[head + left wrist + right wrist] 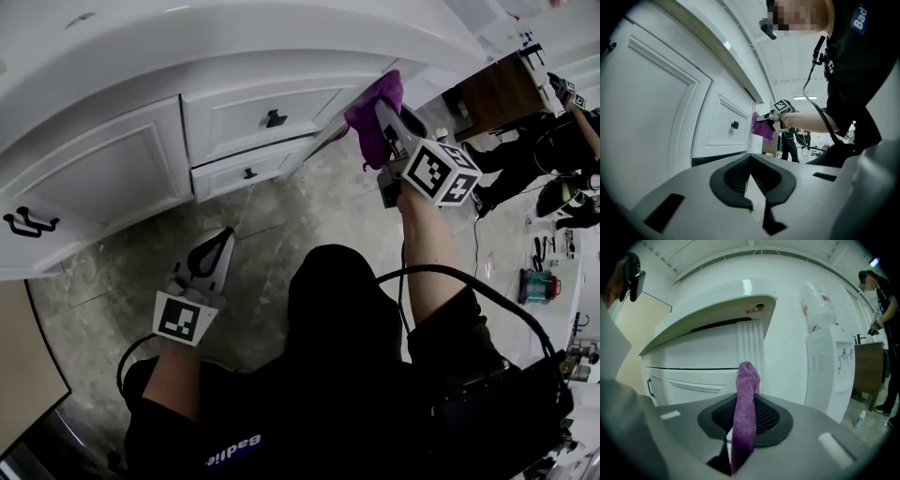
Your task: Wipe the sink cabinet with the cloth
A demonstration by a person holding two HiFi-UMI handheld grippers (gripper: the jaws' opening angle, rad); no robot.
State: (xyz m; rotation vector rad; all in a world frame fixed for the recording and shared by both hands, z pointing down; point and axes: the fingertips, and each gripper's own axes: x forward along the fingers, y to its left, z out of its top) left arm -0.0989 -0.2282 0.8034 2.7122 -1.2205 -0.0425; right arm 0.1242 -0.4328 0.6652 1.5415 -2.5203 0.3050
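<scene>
Our right hand-held gripper (384, 111) is clamped on the fuzzy purple cloth (371, 120), a folded terry wad held against the fluted corner of the glossy white panelled sink cabinet (122, 173). Our left hand-held gripper (217, 246) hangs low over the marbled stone floor (281, 225), jaws together, holding nothing.

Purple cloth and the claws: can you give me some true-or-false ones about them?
The right claw holds the purple cloth. True.
The cloth lies on the floor. False: it is up at the white cabinet's corner.
The left claw grips a sponge. False: it is shut and empty.
The drawer knob is dark. True.
</scene>
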